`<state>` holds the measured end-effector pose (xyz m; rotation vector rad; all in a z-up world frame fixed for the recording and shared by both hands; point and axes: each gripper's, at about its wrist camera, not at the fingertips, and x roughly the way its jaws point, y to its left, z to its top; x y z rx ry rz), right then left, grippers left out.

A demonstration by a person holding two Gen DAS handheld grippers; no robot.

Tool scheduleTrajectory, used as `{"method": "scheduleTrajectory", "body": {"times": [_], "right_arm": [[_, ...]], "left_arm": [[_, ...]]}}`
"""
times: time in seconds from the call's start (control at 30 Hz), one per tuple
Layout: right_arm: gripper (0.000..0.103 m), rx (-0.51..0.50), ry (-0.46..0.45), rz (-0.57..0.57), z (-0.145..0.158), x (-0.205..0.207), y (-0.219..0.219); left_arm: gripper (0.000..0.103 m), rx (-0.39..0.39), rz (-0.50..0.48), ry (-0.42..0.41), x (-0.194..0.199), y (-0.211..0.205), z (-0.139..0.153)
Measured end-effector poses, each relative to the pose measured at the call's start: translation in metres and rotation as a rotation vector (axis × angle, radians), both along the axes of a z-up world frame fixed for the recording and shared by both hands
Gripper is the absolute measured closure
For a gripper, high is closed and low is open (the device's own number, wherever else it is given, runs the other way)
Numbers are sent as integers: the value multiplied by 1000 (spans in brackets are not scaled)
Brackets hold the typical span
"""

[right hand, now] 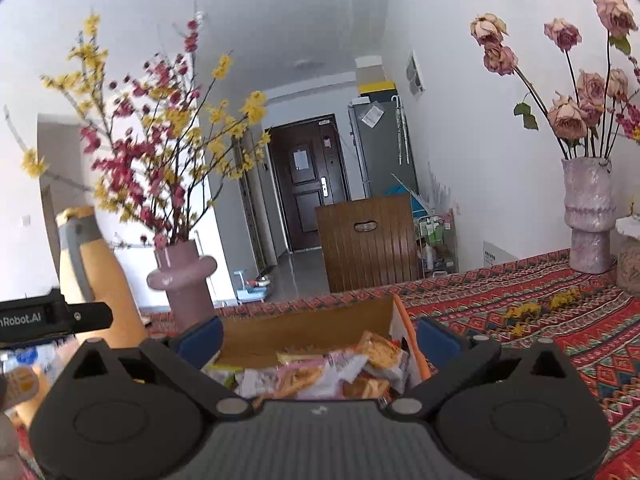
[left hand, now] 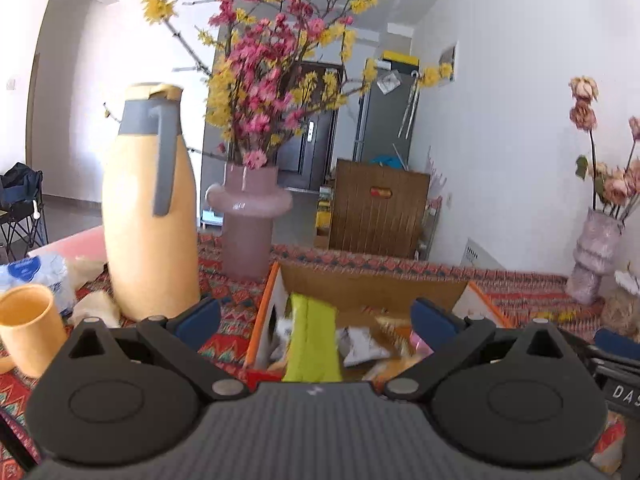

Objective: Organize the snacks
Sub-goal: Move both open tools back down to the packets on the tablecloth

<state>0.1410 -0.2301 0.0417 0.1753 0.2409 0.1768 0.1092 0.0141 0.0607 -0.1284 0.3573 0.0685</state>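
An open cardboard box (left hand: 360,284) with orange edges sits on the patterned tablecloth, holding several snack packets, among them a lime-green packet (left hand: 312,340). My left gripper (left hand: 316,316) is open and empty, just above the box's near side. In the right wrist view the same box (right hand: 304,324) holds orange and pink snack packets (right hand: 320,372). My right gripper (right hand: 318,338) is open and empty over the box's near edge. The left gripper's body (right hand: 48,316) shows at the left of that view.
A tall yellow jug (left hand: 148,216) and a pink vase of flowers (left hand: 248,224) stand left of the box. A yellow cup (left hand: 28,328) and a water bottle pack (left hand: 36,276) lie far left. A second vase (right hand: 588,216) stands at the right. A wooden chair (right hand: 368,240) is behind the table.
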Motion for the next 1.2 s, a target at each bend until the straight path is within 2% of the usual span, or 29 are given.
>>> {"method": "scheduleTrajectory", "body": {"times": [0.33,0.57,0.77,1.2], "right_arm": [[0,-94,155,8,-42,-33,-8],[0,-102,243,0,-73,-29,-8],[0,-87,310,-19,-90,-16,-11],[0,-104,349,-27,-96,-8,-8]], "left_arm": [[0,60,20,112,-27,27,-46],[0,21,57,190,-20,37,-92],[0,18,52,222,-13,38,-98],[0,-6,45,232,-13,40,-99]]}}
